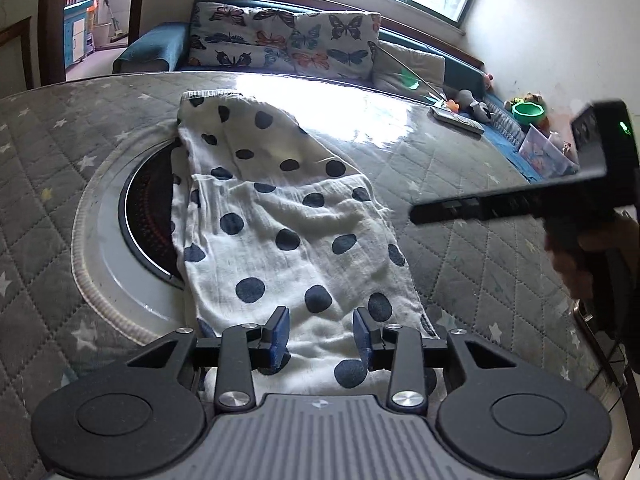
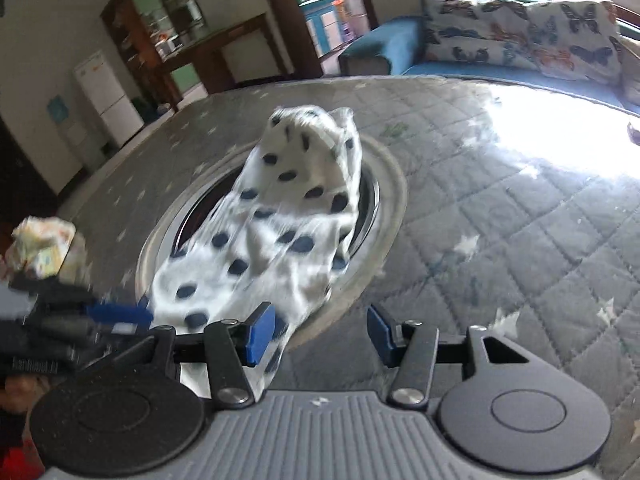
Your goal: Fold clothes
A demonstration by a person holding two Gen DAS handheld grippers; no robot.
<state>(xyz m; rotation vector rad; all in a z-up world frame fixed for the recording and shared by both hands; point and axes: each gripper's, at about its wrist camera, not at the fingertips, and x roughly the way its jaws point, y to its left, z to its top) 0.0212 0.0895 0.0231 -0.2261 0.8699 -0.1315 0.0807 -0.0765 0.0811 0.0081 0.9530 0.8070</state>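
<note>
Both grippers sit with parted jaws at the near end of a polka-dot cloth on a quilted table.

The left gripper has its blue pads spread over the near edge of the white, navy-dotted cloth; fabric lies between them, but the pads do not press on it. The right gripper is also apart, its left pad just beside the cloth's near corner, nothing clamped; this view is motion-blurred. From the left wrist it shows as a dark bar at the right, gripped by a hand. The cloth lies folded lengthwise, partly covering a round inset cooktop in the grey star-quilted table cover. Behind the table stands a blue sofa with butterfly-print cushions.
</note>
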